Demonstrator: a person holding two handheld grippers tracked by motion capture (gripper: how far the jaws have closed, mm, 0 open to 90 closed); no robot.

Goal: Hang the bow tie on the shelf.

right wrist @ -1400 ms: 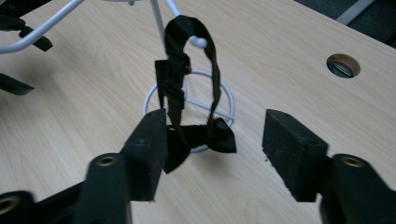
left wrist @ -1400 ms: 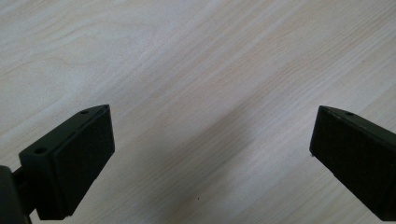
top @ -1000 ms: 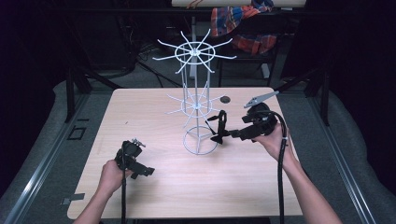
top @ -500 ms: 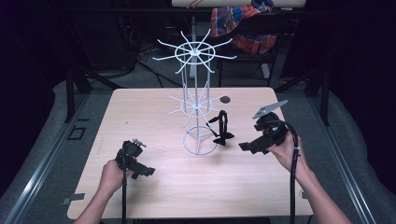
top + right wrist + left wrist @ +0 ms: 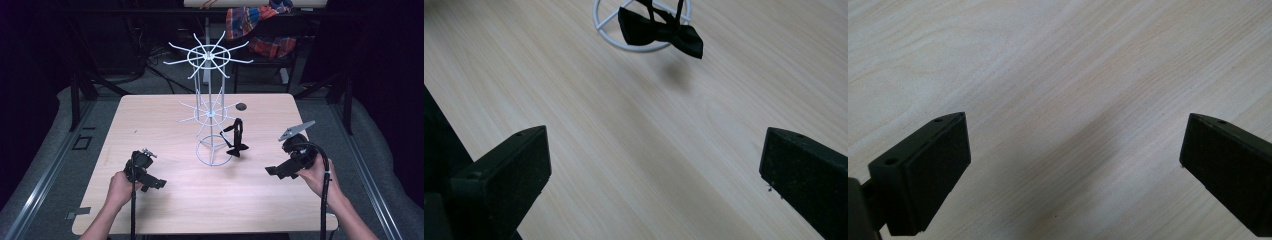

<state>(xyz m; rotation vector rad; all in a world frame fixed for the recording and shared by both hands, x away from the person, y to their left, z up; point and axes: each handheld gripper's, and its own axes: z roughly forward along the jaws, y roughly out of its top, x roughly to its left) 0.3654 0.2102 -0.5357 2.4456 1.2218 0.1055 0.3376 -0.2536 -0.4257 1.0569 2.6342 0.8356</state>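
Observation:
A white wire rack with two tiers of radial arms stands at the middle of the wooden table. A black bow tie hangs by its strap from a lower arm, just above the ring base; the bow tie also shows at the top of the right gripper view. My right gripper is open, low over the table to the right of the rack, jaws wide apart and empty. At the front left my left gripper is open over bare wood.
A small dark round spot lies on the table behind the rack. A chair with plaid cloth stands beyond the far edge. Metal stand legs rise at the table's left and right sides.
My right gripper has let go of the bow tie's strap, drawn back right and toward the front, and opened. The bow tie now hangs on the rack. The left gripper has stayed put.

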